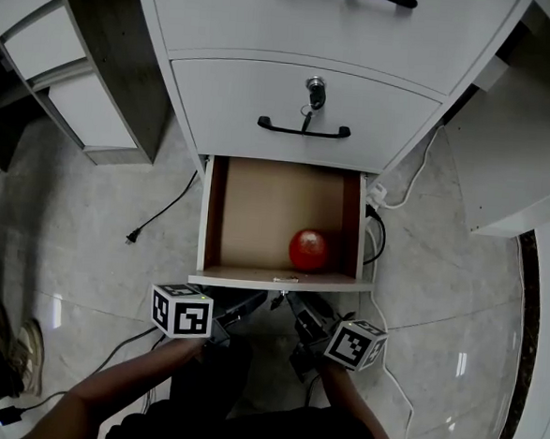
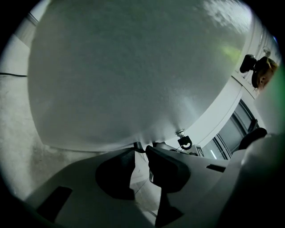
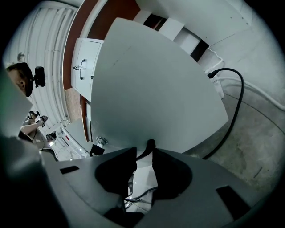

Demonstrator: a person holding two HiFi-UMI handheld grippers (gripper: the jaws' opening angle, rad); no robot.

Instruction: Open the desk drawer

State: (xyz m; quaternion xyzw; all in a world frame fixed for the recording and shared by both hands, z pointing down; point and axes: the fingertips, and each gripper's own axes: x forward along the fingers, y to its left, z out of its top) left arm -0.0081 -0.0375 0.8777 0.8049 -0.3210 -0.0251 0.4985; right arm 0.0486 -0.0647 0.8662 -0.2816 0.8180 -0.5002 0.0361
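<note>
- The bottom drawer of the desk stood pulled out over the floor; a red round fruit lay inside it by the front edge, toward the right front corner.
- We held both grippers low, just in front of the drawer's front panel, their tips close together at its middle; both pointed a little below level.
- The left gripper reached in from the left, with our left forearm coming up from the lower left corner; its jaws stood a narrow gap apart, and the black handle sat at their tips, not pinched.
- The right gripper came in from the right, on our right forearm; its jaws stood spread, with the handle's end between their tips and the pads clear of it.
</note>
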